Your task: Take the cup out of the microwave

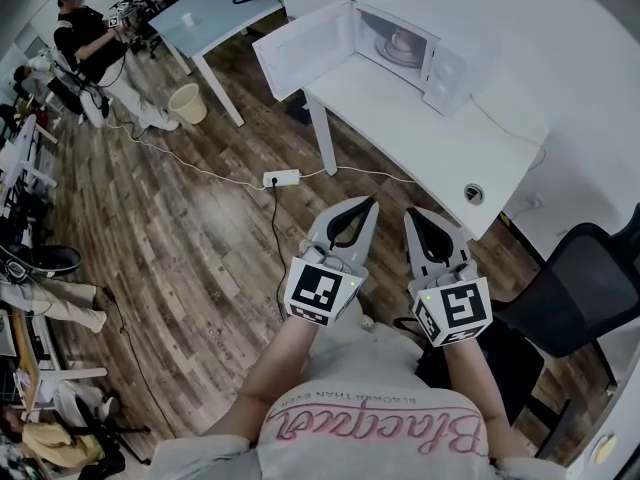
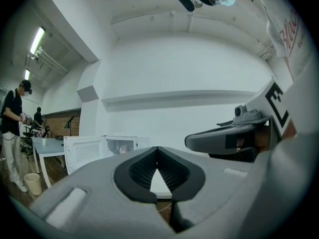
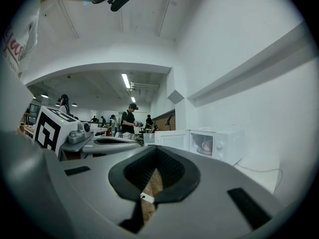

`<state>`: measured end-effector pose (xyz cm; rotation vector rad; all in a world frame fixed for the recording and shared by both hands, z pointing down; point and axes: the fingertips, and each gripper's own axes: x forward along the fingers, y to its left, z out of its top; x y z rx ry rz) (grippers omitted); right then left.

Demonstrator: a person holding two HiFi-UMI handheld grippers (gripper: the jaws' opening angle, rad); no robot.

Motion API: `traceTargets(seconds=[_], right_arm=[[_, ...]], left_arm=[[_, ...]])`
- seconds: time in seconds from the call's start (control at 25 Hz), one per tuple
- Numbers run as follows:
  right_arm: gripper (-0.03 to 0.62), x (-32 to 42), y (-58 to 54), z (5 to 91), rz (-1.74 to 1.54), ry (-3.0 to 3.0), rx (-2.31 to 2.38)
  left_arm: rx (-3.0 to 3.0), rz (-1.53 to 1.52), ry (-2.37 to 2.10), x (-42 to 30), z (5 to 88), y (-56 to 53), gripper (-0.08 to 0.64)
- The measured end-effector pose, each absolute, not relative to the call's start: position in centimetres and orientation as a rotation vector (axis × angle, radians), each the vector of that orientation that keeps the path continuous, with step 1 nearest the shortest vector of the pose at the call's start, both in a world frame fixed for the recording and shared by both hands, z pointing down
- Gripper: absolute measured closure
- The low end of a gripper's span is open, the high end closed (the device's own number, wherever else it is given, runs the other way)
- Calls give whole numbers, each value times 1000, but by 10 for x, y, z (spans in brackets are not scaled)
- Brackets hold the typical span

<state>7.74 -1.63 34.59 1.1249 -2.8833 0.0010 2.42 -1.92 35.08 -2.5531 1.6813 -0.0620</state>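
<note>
Well ahead, the cup (image 1: 403,43) sits in the open microwave (image 1: 446,72) on the table (image 1: 400,118). The left gripper (image 1: 372,204) and right gripper (image 1: 411,214), both closed and empty, point toward it, the right probably nearer.

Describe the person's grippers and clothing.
Both the left gripper and right gripper are light grey, tapering to a point, with black ribbed pads inside. Each carries a white cube with black square markers. The person wears a pale T-shirt with pink script.
</note>
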Motion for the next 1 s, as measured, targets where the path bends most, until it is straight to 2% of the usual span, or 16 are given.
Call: traceTargets(seconds=[1.0], right_arm=[[583,31,-170,350,33,-2803,1263]], left_arm=[[-2630,-57,1565,-26,348,-189,557]])
